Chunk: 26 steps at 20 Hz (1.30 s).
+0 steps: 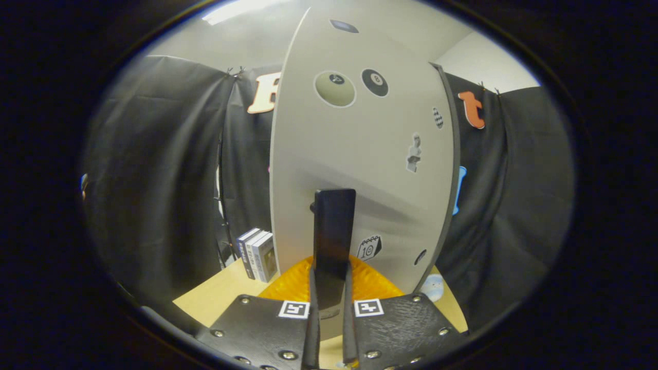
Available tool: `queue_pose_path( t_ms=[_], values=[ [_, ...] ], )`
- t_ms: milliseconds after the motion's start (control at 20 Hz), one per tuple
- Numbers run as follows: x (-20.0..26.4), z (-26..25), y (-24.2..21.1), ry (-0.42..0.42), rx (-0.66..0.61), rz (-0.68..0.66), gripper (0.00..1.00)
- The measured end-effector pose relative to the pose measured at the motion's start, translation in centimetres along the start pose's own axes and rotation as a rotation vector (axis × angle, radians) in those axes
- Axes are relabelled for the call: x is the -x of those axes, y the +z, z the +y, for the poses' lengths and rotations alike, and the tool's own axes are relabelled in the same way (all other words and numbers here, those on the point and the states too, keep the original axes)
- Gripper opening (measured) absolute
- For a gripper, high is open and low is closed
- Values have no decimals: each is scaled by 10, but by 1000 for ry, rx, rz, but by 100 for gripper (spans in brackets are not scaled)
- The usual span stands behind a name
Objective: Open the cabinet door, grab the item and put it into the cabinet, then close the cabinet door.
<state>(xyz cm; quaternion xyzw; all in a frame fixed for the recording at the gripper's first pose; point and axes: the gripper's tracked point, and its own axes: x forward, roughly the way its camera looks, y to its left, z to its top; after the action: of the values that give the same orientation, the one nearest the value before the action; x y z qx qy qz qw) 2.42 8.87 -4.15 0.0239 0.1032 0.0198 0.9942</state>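
A pale grey cabinet door [360, 154] with several stickers stands right in front of me, swung at an angle so its left edge is nearest. A dark upright handle [333, 241] is fixed to its lower middle. My gripper [329, 303] is shut on this handle, a finger pressing each side of its lower end. An orange textured item [293, 285] lies on the wooden table just beyond the fingers, under the door's lower edge and partly hidden by the handle.
Small upright boxes [257, 254] stand on the wooden table [216, 298] left of the door. A pale round object [434, 287] sits at the door's lower right. Black cloth walls close in on both sides.
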Motion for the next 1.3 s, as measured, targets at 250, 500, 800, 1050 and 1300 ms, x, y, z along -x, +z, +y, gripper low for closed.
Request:
queue_pose_path(
  t_ms=[250, 500, 800, 1050, 1300],
  values=[
    [10, -11, -2, -56, -23, 2, 17],
    [17, -23, -4, -115, -27, 5, 17],
    [29, -43, -7, -193, -38, 8, 17],
    [32, -50, -8, -228, -49, 10, 17],
    [37, -58, -9, -228, -65, 16, 17]
  ],
)
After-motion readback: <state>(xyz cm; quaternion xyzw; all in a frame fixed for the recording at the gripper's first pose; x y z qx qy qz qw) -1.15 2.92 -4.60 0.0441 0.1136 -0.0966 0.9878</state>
